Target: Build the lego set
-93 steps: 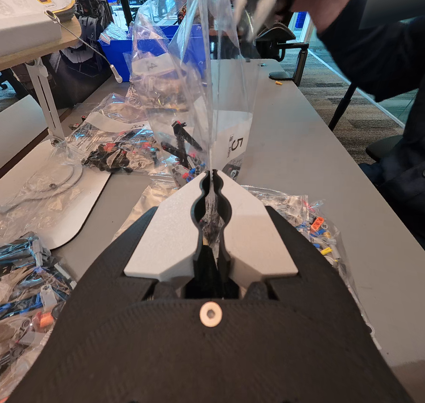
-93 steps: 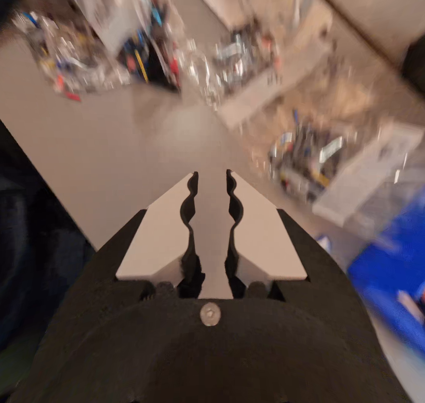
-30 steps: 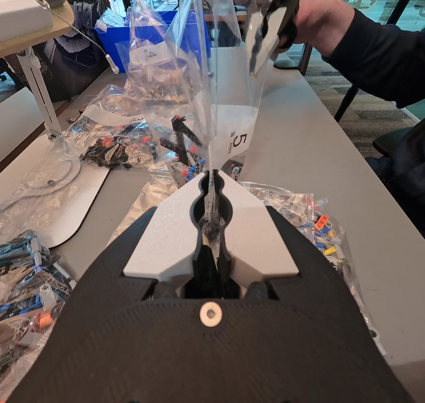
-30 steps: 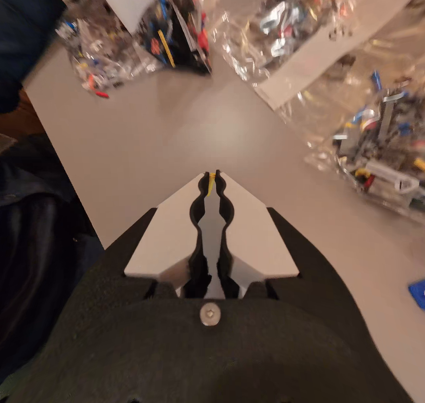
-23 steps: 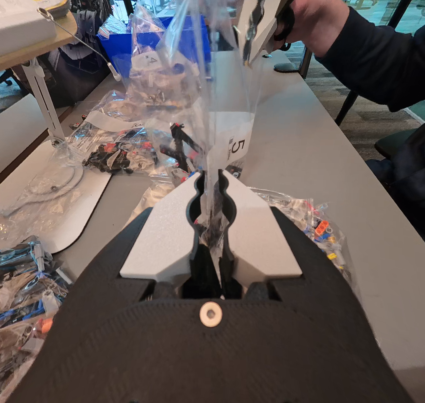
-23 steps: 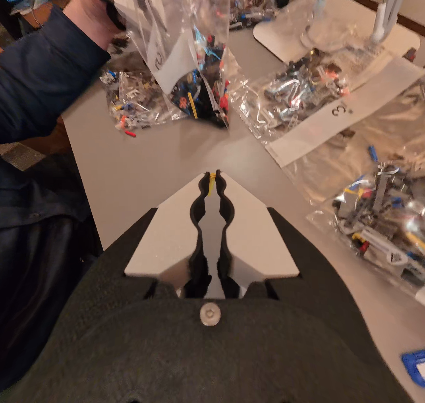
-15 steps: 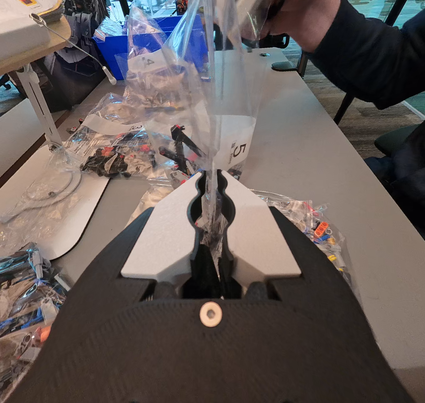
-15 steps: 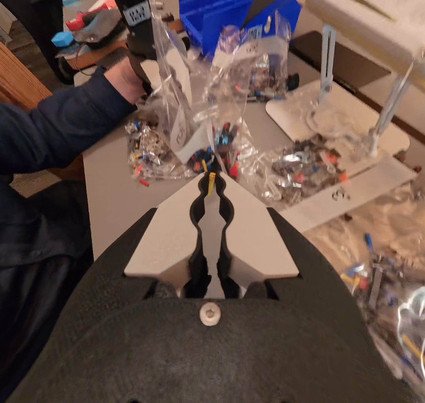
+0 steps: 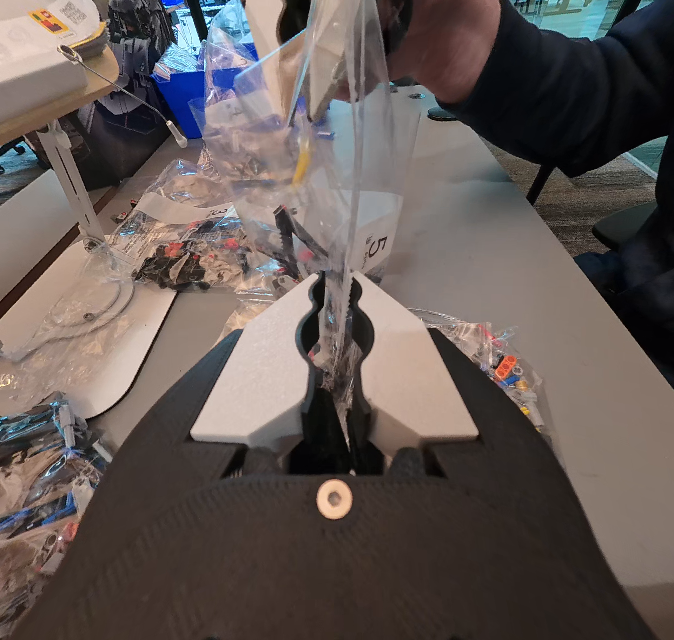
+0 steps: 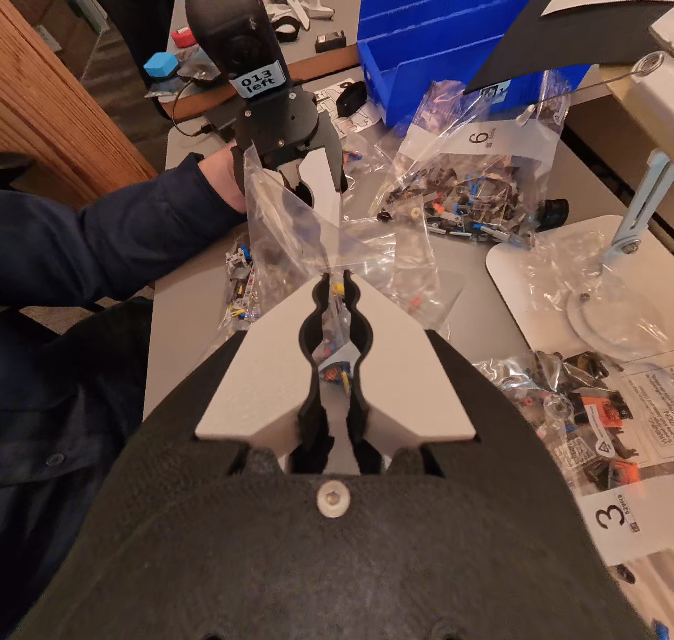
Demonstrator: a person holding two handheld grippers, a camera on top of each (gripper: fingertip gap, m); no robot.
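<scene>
Over grey table (image 9: 474,257), pinching clear bag (image 9: 364,148) in nearly closed left gripper (image 9: 337,277), holding right gripper (image 10: 335,279) slightly parted, seemingly dropping yellow piece (image 9: 302,168) inside; next, withdrawing upward.

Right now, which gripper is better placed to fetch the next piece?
Right, probably: the left gripper is shut on the bag, holding it up, while the right gripper is slightly parted at its mouth and looks free.

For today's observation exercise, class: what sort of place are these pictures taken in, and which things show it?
Probably an office or lab workspace: a long grey table strewn with bags of building pieces, a blue storage bin behind, and carpeted floor with office chairs beyond.
</scene>
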